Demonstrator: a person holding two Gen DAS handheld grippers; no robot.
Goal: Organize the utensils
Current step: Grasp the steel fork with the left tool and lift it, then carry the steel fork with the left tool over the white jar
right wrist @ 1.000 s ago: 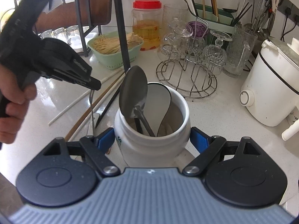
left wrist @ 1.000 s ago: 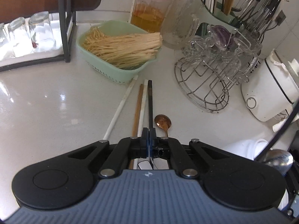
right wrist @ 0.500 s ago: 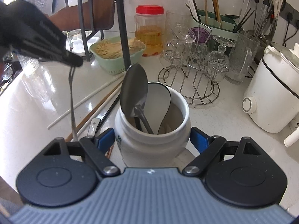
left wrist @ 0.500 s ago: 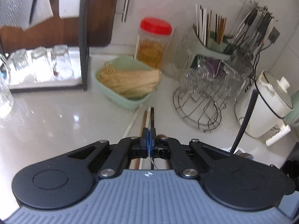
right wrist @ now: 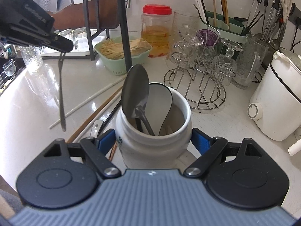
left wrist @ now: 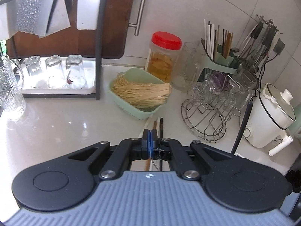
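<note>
My right gripper (right wrist: pixel 153 141) is shut on a white ceramic jar (right wrist: pixel 150 145) that holds a metal spoon (right wrist: pixel 134 92), a white ladle (right wrist: pixel 160 103) and a black-handled utensil. My left gripper (right wrist: pixel 64 46) is shut on a thin metal utensil (right wrist: pixel 61 94) that hangs handle down above the counter, left of the jar. In the left wrist view the left gripper (left wrist: pixel 150 137) is shut and the utensil is hidden below it. Several loose chopsticks (right wrist: pixel 90 105) lie on the counter beside the jar; they also show in the left wrist view (left wrist: pixel 158 124).
A green basket of noodles (left wrist: pixel 139 94), a red-lidded jar (left wrist: pixel 163 56), a wire glass rack (left wrist: pixel 207 116), a green chopstick holder (left wrist: pixel 222 60), a white cooker (left wrist: pixel 270 116) and a black dish rack with glasses (left wrist: pixel 56 75) stand on the counter.
My left gripper has risen from the counter with the thin metal utensil, which now hangs high. The right gripper and the jar have stayed in place.
</note>
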